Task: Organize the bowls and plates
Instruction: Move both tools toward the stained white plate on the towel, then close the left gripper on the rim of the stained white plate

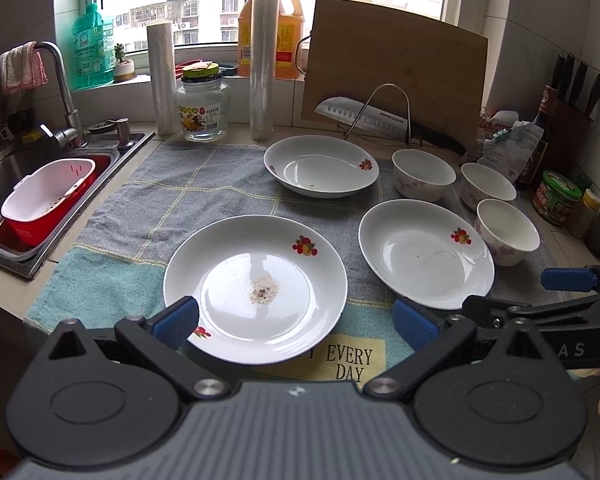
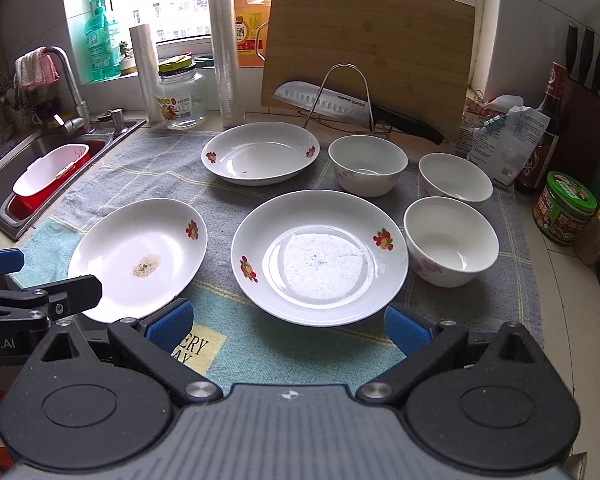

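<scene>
Three white plates with fruit prints lie on a checked cloth. The near-left plate (image 1: 256, 288) (image 2: 140, 256) carries crumbs. The near-right plate (image 1: 426, 254) (image 2: 320, 256) and the far plate (image 1: 321, 166) (image 2: 260, 152) lie apart. Three white floral bowls (image 1: 423, 174) (image 1: 488, 186) (image 1: 507, 232) stand at the right, also in the right wrist view (image 2: 367, 170) (image 2: 455, 178) (image 2: 451, 240). My left gripper (image 1: 296, 322) is open and empty, just before the crumbed plate. My right gripper (image 2: 288, 326) is open and empty, before the near-right plate.
A sink (image 1: 40, 184) with a red and white strainer basket lies left. A glass jar (image 1: 203, 106), film rolls (image 1: 264, 64), a cutting board (image 1: 396, 68) with a knife (image 1: 376, 120) on a wire rack stand behind. Jars and bottles (image 2: 564, 208) crowd the right edge.
</scene>
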### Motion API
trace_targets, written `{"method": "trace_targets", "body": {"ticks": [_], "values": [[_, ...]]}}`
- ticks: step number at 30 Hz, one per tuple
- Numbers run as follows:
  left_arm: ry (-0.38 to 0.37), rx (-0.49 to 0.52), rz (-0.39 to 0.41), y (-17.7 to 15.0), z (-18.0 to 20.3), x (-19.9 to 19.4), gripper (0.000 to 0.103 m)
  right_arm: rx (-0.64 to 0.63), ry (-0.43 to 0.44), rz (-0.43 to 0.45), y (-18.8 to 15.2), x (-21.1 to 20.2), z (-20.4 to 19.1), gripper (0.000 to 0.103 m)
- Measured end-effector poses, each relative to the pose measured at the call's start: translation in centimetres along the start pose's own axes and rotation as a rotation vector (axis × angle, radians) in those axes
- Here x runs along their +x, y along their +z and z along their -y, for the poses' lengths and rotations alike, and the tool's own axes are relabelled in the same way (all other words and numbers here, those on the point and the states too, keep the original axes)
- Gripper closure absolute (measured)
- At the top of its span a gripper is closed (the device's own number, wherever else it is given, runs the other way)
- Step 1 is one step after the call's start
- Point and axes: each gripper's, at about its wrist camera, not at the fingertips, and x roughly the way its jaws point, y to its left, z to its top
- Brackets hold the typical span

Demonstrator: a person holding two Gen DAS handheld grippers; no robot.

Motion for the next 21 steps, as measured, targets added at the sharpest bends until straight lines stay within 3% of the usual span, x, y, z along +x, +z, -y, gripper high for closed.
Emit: {"method": "trace_targets", "body": {"ticks": [11, 21], "values": [[0.018, -0.02, 0.032, 0.1, -4.7, 1.1, 0.001, -0.048, 0.123, -0.01, -0.7, 3.2, -2.4, 0.0], [0.036, -0.019, 0.003, 0.9, -8.7, 3.3, 0.001, -0.117, 0.187, -0.034, -2.0, 7.2, -6.3, 0.0]]}}
